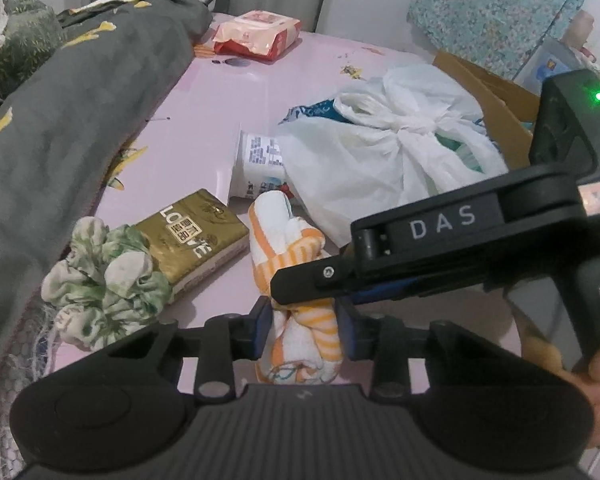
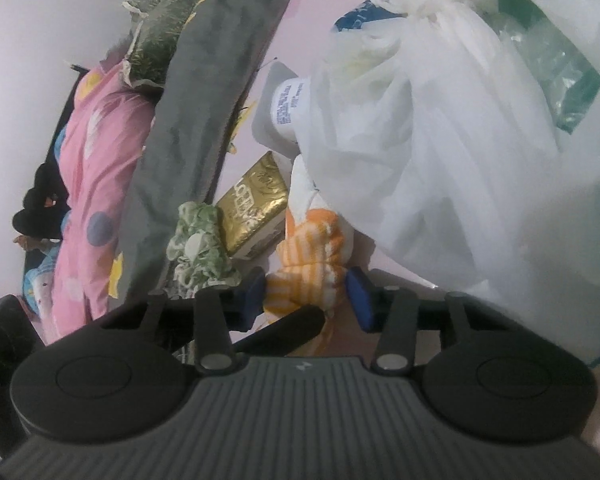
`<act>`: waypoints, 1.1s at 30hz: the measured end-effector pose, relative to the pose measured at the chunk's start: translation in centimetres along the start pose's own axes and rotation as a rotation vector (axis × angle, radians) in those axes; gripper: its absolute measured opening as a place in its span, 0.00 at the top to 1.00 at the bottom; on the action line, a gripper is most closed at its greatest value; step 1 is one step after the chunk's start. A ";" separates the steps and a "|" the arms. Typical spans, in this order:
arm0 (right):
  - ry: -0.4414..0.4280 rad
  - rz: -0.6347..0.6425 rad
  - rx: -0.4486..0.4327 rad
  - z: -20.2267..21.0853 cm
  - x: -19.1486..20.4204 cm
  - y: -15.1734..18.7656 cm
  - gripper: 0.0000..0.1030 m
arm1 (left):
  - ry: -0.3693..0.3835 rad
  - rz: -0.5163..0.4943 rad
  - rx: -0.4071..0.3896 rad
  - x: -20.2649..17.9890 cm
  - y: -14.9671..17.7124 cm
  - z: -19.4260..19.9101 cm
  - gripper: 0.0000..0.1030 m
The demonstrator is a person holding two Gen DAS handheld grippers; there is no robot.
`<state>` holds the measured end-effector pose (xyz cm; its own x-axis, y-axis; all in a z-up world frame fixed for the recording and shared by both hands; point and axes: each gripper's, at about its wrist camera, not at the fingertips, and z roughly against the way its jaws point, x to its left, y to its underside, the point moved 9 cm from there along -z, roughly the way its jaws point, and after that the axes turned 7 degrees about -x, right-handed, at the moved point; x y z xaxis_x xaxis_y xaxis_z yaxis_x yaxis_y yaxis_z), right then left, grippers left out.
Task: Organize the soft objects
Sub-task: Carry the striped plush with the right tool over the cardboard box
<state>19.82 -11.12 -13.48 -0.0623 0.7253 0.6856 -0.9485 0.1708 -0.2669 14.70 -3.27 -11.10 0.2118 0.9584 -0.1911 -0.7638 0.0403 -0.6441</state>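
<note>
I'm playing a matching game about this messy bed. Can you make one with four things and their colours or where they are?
Things:
1. striped towel
2. scrunchie
3. tissue pack
4. plastic bag

Descriptions:
A. white, knotted at the top
B. gold, lying flat
C. green and white, beside the grey blanket
D. orange and white, between the pads of the left hand-held gripper

Pairs: 1-D, 2-C, 3-B, 4-A
</note>
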 end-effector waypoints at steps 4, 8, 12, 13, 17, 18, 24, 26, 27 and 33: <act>-0.038 0.012 -0.009 1.0 0.9 0.1 0.58 | -0.007 -0.015 -0.032 -0.1 -0.4 1.6 0.65; -0.093 0.037 -0.032 2.1 2.4 -0.1 0.59 | -0.021 -0.029 -0.079 -0.2 -1.1 3.8 0.65; -0.146 0.075 -0.062 3.4 4.2 -0.4 0.59 | -0.038 -0.042 -0.135 -0.4 -2.1 6.0 0.65; -0.158 0.083 -0.070 3.8 4.7 -0.6 0.59 | -0.041 -0.045 -0.148 -0.5 -2.3 6.5 0.65; -0.184 0.137 -0.114 5.8 6.4 -1.2 0.59 | -0.041 -0.069 -0.199 -1.6 -3.8 8.1 0.65; -0.187 0.150 -0.129 6.4 6.7 -1.4 0.59 | -0.037 -0.081 -0.212 -2.1 -4.3 8.3 0.65; -0.176 0.174 -0.256 12.2 5.9 -3.9 0.60 | 0.051 -0.178 -0.271 -7.6 -7.7 8.4 0.65; -0.155 0.170 -0.307 15.0 4.6 -4.6 0.60 | 0.108 -0.215 -0.280 -10.4 -8.7 8.0 0.64; -0.140 0.165 -0.337 16.8 3.7 -5.1 0.60 | 0.139 -0.229 -0.280 -11.8 -9.0 7.8 0.63; -0.027 0.080 -0.474 26.4 -3.9 -5.9 0.62 | 0.361 -0.290 -0.230 -20.6 -10.0 5.6 0.56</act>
<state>17.50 -32.57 3.27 -0.1430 0.7320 0.6661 -0.6947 0.4052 -0.5943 14.58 -21.83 3.46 0.6229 0.7570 -0.1975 -0.4975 0.1884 -0.8468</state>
